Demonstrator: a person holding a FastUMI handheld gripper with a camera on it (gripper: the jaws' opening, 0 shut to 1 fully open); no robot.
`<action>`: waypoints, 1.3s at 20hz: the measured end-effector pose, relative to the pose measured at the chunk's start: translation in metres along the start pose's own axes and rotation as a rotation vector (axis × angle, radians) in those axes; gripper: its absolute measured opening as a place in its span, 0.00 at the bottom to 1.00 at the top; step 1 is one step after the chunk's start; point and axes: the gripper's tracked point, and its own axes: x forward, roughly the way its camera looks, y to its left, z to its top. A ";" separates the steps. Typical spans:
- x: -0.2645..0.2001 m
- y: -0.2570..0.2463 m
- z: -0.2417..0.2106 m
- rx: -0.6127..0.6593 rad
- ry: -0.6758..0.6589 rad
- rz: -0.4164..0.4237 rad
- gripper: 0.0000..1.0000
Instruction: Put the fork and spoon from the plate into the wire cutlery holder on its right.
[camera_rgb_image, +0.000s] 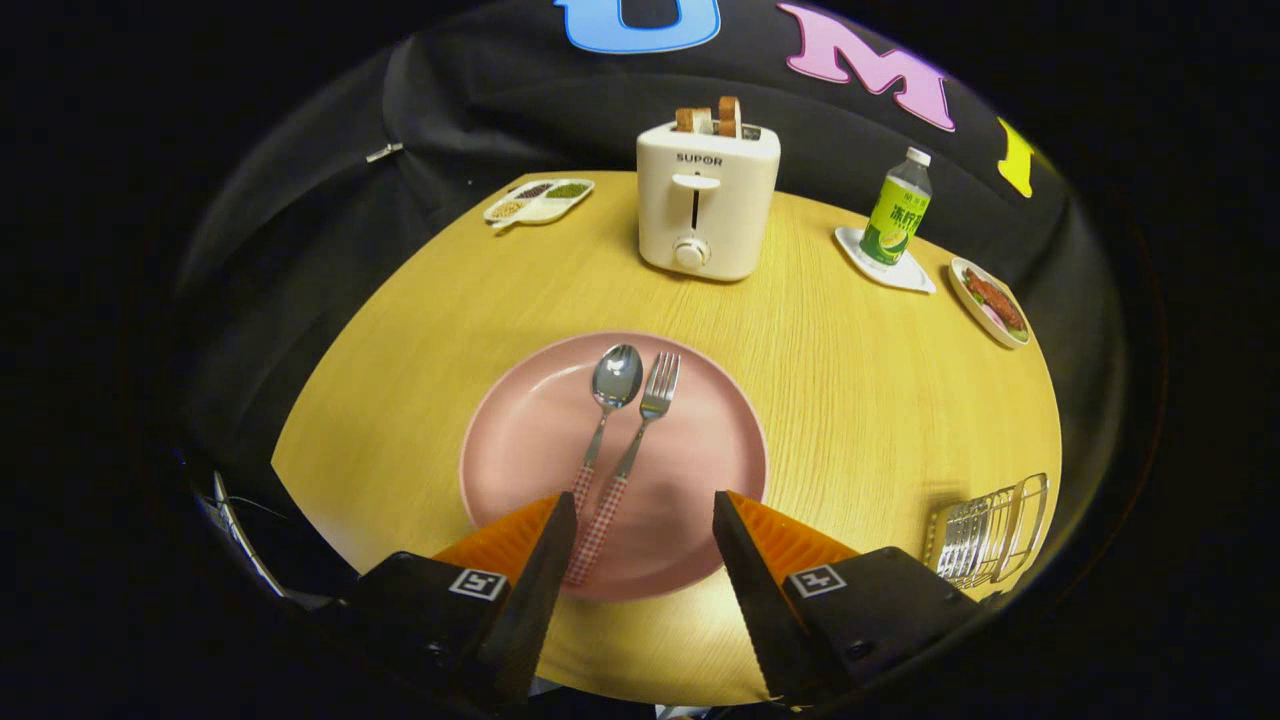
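Note:
A pink plate (520, 440) lies on the wooden table just ahead of my fingers. On it rest a spoon (606, 400) and a fork (640, 430), side by side, bowl and tines pointing away from me, both with red-and-white checked handles. My gripper (645, 505) is open above the plate's near edge. The fork's handle end lies close beside the left finger (545, 560), and the spoon's handle end runs up to that finger's tip. Nothing is held. The wire cutlery holder (990, 530) stands to the right of the plate, beside the right finger.
A white toaster (708, 205) with bread slices stands beyond the plate. A divided dish of grains (538, 200) sits far left. A green bottle (897, 210) on a white coaster and a small plate of food (990, 300) sit far right. The table edge curves close on both sides.

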 end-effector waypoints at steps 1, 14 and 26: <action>0.006 0.001 -0.002 0.007 0.017 0.000 0.83; 0.036 0.019 -0.027 0.100 0.171 0.059 0.45; 0.019 0.014 -0.022 0.213 0.249 0.165 0.09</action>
